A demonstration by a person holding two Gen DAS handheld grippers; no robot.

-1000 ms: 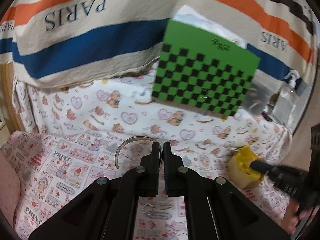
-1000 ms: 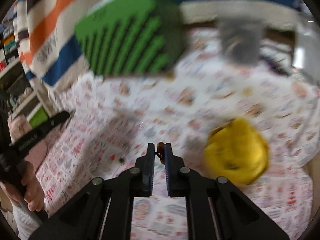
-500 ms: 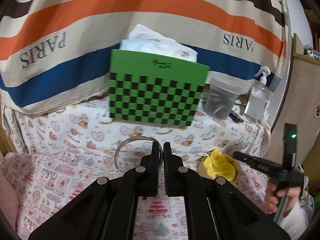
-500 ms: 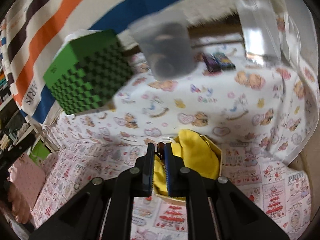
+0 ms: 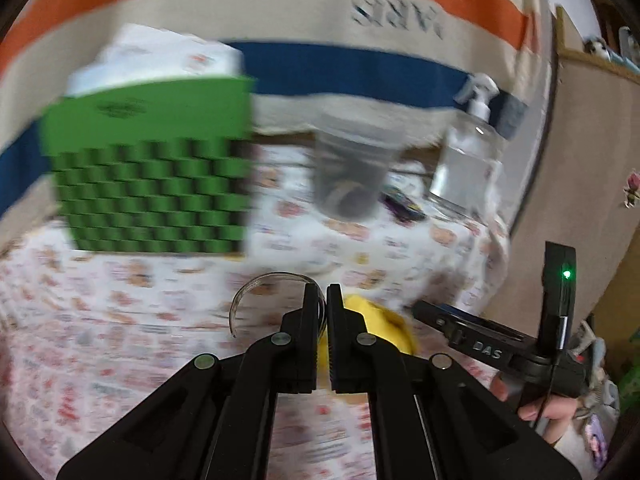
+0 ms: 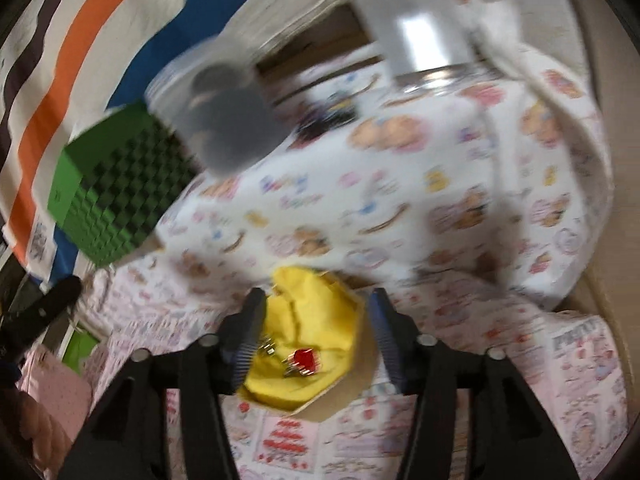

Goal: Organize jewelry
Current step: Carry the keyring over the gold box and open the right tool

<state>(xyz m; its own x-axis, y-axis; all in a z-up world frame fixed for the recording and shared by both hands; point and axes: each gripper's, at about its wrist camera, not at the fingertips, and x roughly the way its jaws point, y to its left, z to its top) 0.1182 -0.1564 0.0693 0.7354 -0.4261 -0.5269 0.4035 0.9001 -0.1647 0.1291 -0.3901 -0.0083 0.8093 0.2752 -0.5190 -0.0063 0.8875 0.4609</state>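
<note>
A red-stoned ring [image 6: 302, 360] lies on crumpled yellow cloth [image 6: 316, 316] in a box, between the right tongs [image 6: 316, 334], just opened and empty. The left tongs [image 5: 323, 304] pinch a thin metal bangle [image 5: 256, 292]; a green checkered box [image 5: 152, 172] stands far left.

Even indoor light, no hard shadows. Heavy motion blur beyond both grippers; fingers stay sharp. Fisheye bending and dark vignette at edges.
</note>
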